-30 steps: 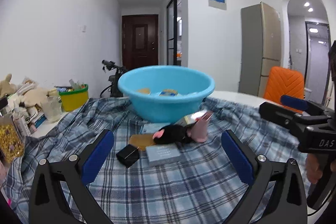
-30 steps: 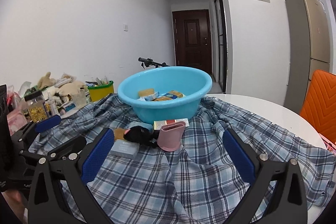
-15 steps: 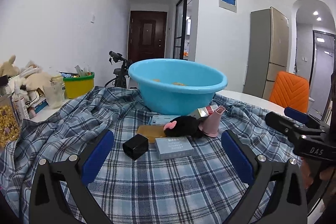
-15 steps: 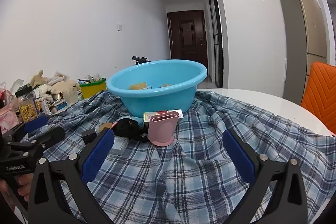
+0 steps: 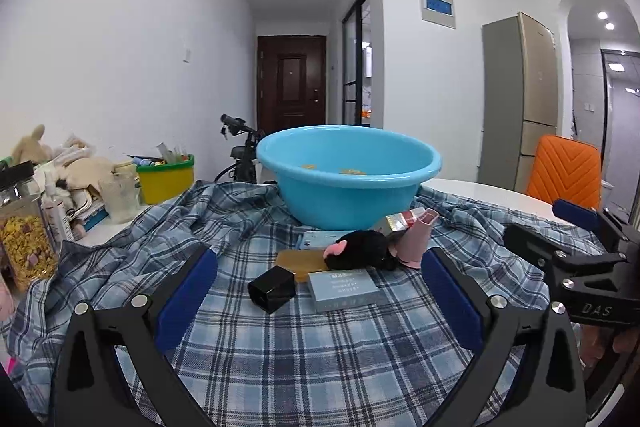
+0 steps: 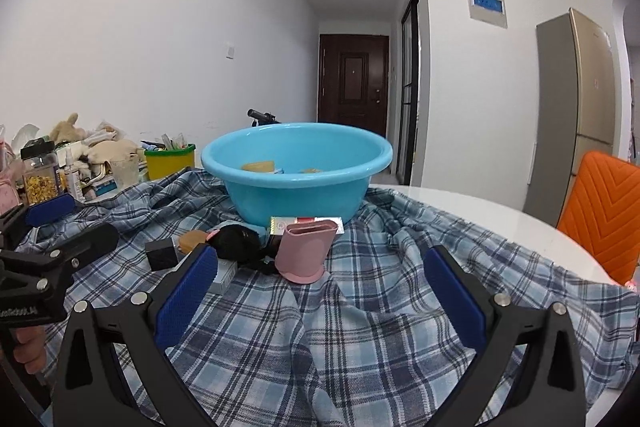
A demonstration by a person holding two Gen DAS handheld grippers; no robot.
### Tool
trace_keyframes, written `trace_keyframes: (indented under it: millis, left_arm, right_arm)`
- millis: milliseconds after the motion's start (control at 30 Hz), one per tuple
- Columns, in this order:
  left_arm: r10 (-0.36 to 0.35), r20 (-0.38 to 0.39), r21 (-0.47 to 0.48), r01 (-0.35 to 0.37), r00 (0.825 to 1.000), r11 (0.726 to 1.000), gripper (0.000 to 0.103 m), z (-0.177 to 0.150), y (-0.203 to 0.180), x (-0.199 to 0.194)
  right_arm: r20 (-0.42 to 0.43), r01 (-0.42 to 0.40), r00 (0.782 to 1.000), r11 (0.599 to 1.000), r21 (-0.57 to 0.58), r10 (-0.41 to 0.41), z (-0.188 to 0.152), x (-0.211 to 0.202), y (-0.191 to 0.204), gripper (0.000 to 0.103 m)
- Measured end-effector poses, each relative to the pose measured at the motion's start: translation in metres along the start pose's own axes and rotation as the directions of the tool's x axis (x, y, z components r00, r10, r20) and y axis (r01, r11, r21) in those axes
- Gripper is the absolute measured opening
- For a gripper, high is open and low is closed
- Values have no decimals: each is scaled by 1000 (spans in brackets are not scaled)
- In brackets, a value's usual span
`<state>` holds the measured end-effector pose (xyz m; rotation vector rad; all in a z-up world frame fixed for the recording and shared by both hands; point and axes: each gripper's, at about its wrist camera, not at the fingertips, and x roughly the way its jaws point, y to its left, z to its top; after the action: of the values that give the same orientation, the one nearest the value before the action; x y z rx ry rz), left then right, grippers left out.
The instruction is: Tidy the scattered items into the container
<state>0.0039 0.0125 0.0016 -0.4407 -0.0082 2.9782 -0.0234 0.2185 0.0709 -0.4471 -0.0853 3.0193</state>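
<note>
A light blue basin (image 5: 348, 183) (image 6: 296, 171) stands on a plaid cloth, with a few yellowish items inside. In front of it lie a black cube (image 5: 273, 288), a grey-blue box (image 5: 344, 289), a tan flat piece (image 5: 299, 261), a black plush toy with a pink ear (image 5: 362, 254) (image 6: 238, 242), a pink holder (image 6: 307, 251) (image 5: 416, 239) and a red and silver packet (image 6: 310, 223). My left gripper (image 5: 320, 301) is open, just short of the cube and the box. My right gripper (image 6: 320, 293) is open, just short of the pink holder. Each gripper shows at the edge of the other's view.
A yellow and green tub (image 5: 166, 177), a cereal jar (image 5: 24, 227), bottles and soft toys (image 5: 76, 163) crowd the table's left side. An orange chair (image 5: 566, 167) stands at the right. The white table edge (image 6: 480, 215) shows beyond the blue plaid cloth (image 5: 320, 367).
Both grippers have dropped lower and moved closer to the items, so the basin's inside is less visible. Both stayed open and nothing was picked up.
</note>
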Motion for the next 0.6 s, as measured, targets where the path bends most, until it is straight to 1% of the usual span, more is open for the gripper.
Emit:
trace_keyframes:
  millis: [100, 133, 167, 600]
  left_arm:
    - [47, 1, -5, -47, 999, 999, 103, -1, 1, 0]
    - [79, 3, -10, -79, 997, 997, 103, -1, 1, -1]
    - [87, 6, -14, -87, 996, 996, 103, -1, 2, -1]
    - [98, 4, -21, -98, 995, 995, 103, -2, 7, 1]
  right_arm:
    - [4, 13, 1000, 1000, 21, -13, 0, -3, -4, 103]
    - [3, 14, 1000, 1000, 26, -14, 0, -3, -5, 103]
    - [2, 14, 1000, 1000, 27, -14, 0, -3, -6, 103]
    - [-1, 29, 1000, 999, 40, -29, -1, -2, -8, 103]
